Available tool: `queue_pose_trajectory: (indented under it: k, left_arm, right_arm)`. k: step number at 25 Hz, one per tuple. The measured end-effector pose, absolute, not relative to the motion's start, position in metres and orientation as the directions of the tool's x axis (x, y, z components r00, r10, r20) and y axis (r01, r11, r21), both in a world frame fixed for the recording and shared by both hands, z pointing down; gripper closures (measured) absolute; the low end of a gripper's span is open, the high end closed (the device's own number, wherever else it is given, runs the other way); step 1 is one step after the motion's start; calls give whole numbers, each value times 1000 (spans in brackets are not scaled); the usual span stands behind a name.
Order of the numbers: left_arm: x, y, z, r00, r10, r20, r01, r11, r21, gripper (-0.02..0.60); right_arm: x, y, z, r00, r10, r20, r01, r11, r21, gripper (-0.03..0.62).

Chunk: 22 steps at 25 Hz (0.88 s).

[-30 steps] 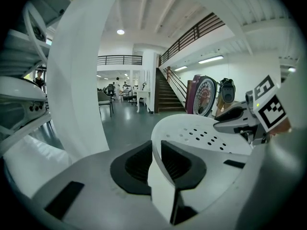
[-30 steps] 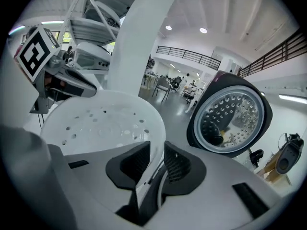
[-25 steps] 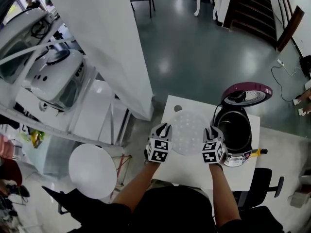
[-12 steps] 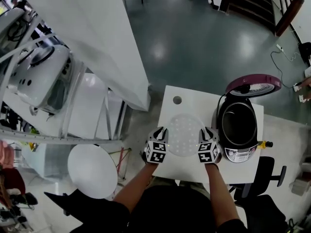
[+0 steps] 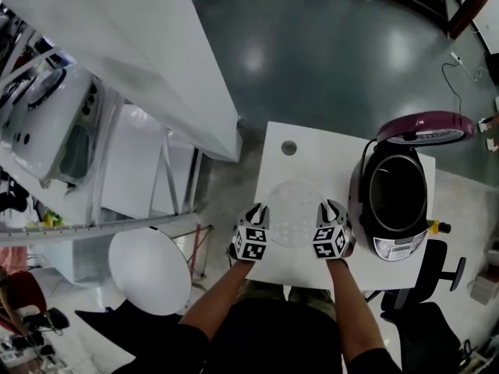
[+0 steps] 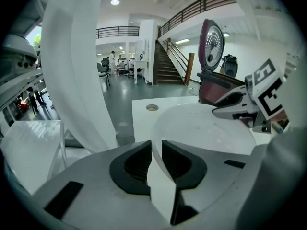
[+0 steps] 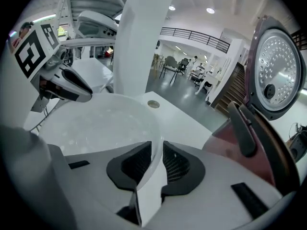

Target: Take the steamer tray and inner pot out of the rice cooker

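Left gripper point(image 5: 260, 209) pinches steamer tray point(image 5: 295, 209) rim; right gripper point(image 5: 328, 207), just closing, pinches opposite.

The white worktop point(image 5: 312, 142) has a small round hole point(image 5: 289, 147) near its far left corner. A round white stool point(image 5: 150, 271) stands on the floor off its left edge. A black chair point(image 5: 443, 262) sits by its near right corner, and a broad white column point(image 5: 156, 53) rises beyond its far left.

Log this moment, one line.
left gripper: shut on tray | right gripper: just closed tighter on tray | pot: in cooker
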<state>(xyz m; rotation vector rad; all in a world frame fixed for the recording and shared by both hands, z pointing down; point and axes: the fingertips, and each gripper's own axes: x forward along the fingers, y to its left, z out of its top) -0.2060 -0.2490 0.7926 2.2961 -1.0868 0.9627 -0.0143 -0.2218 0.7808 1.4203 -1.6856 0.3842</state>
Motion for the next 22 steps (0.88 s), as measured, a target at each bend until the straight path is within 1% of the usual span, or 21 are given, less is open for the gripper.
queue_pose_trajectory:
  k: [9,19,20,22]
  left_arm:
    - [-206,-251,820,441,-490,751,-790,-610,66,517]
    - [-207,-248,829,440,-490,753,-783,-620,54,520]
    - [-207,-248,829,442,-488,753,-784,-618,59,514]
    - [-208,-248,827,453,-487,746,-796,-599,92,463]
  right_arm:
    - [-14,-224,817,20,-633,774,-919,294,264,528]
    - [-12,-219,830,24,-638,769,-915,296,274,525]
    - [-12,-219,831,28,-633,774,-916,293,273,525]
    - [-12,-216,832,38,-611,791,-931,266,250,525]
